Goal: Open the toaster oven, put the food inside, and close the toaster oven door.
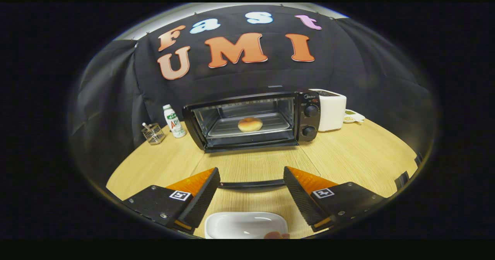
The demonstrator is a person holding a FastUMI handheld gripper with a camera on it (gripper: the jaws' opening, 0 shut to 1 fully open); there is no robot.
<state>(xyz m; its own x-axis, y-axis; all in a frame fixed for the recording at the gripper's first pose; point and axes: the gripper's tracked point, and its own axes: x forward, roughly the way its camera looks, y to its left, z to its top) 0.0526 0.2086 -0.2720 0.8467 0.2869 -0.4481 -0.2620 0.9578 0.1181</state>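
Note:
A black toaster oven point(305, 117) stands at the back of the wooden table point(367, 152), beyond my fingers. Its glass door point(255, 163) lies folded down flat toward me, and the door's dark handle bar point(251, 184) runs between my two fingertips. Inside, a round golden bun point(250, 124) rests on the metal tray point(228, 128). My gripper point(251, 175) is open, with one finger on each side of the handle and neither pressing on it. Below and between the fingers sits a white dish point(239, 223) with a small pinkish bit at its near rim.
Left of the oven stand a white drink bottle point(174, 121) and a small clear glass holder point(153, 133). A white boxy appliance point(331, 109) is tight against the oven's right side, with a small dish point(354, 116) behind it. Black cloth walls close the booth.

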